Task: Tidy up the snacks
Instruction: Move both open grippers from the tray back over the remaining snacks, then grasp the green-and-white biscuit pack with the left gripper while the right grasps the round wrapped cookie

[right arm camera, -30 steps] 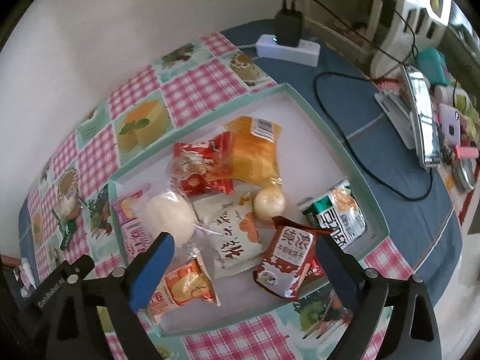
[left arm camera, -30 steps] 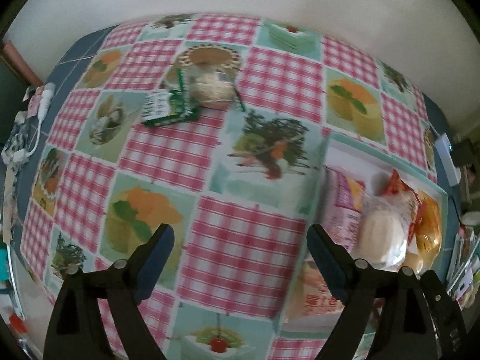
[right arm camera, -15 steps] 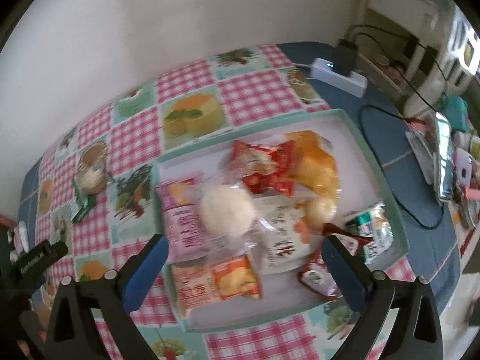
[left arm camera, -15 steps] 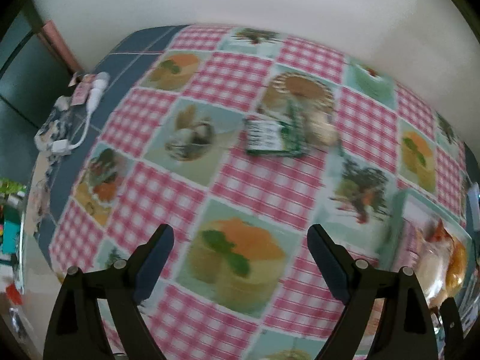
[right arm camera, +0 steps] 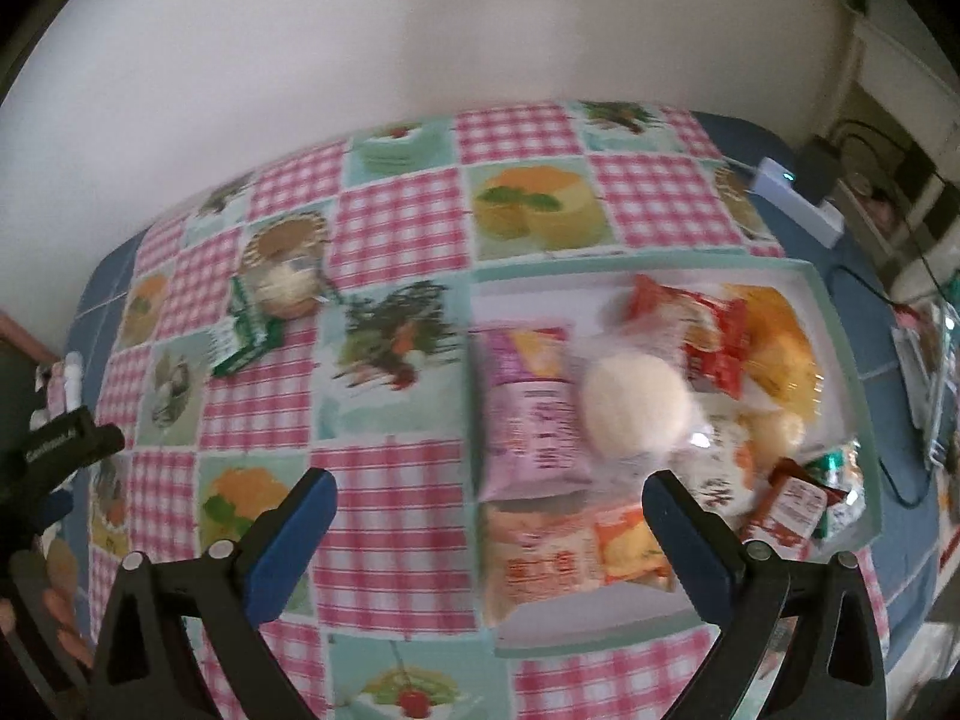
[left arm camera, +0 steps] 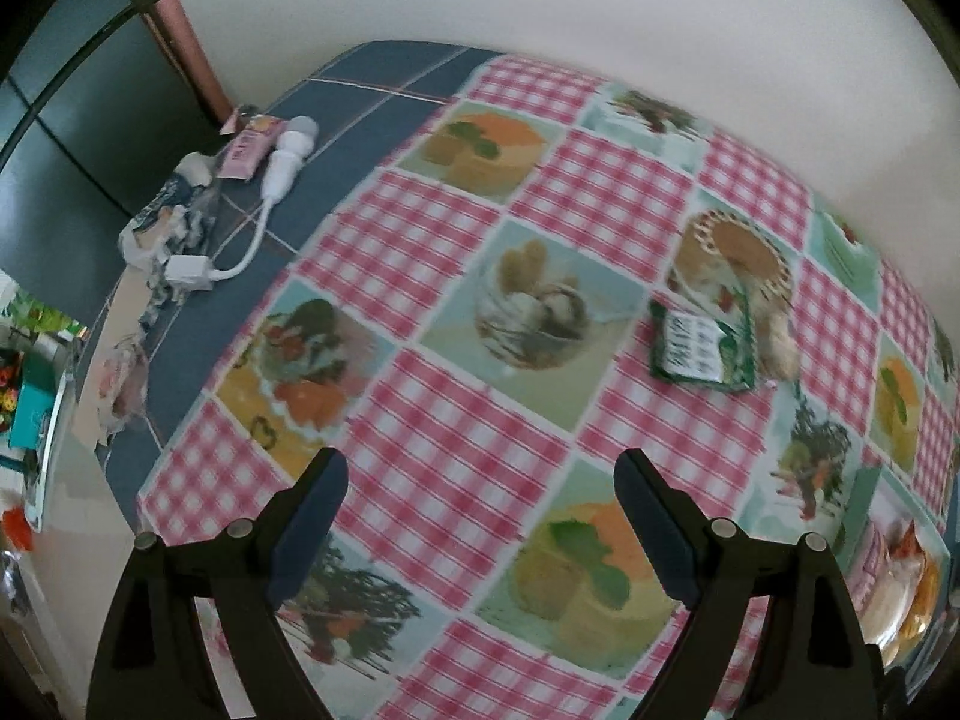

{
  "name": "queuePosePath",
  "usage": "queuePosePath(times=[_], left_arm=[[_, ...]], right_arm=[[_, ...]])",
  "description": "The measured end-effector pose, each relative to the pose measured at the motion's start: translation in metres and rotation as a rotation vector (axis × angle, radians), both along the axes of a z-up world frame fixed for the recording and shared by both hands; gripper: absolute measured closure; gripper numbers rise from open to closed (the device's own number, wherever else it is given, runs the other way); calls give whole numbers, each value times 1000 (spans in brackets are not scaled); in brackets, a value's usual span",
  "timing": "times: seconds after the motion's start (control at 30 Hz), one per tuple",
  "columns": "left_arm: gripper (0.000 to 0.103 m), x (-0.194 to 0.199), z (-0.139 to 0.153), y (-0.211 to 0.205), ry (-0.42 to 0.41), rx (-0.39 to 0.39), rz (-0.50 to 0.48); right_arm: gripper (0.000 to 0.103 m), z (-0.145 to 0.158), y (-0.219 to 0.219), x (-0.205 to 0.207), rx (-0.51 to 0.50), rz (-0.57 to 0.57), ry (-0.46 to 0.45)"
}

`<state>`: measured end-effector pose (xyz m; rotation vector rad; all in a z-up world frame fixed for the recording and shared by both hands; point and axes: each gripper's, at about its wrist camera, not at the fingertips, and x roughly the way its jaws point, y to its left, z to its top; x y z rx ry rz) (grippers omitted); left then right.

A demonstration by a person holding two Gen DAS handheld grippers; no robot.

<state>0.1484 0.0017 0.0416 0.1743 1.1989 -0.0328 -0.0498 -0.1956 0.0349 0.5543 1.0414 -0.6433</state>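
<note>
Both grippers hang over the checked table [right arm camera: 396, 516] with fingers spread wide and nothing between them: the left gripper [left arm camera: 480, 516] above bare cloth, the right gripper [right arm camera: 489, 525] at the tray's left rim. The tray [right arm camera: 840, 324] sits near the table's right edge, crowded with snack packets. A green packet [left arm camera: 699, 348] lies with a pale round snack [right arm camera: 282, 288] on open cloth toward the wall.

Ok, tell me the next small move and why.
Probably carry the open left gripper toward the green packet and the round snack beside it: both lie loose on the tablecloth, while the other snacks already sit in the tray.
</note>
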Motion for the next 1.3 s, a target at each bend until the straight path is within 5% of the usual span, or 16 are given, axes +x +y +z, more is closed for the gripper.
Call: queuePosePath(times=[0.4, 0.87, 1.3], left_arm=[[12, 21, 1, 3, -13, -20, 4], [12, 35, -3, -25, -27, -174, -71], [12, 55, -36, -51, -38, -196, -113]], right_arm=[[0, -6, 20, 40, 7, 90, -27], [0, 0, 8, 76, 21, 70, -169], [0, -27, -6, 116, 62, 101, -232]])
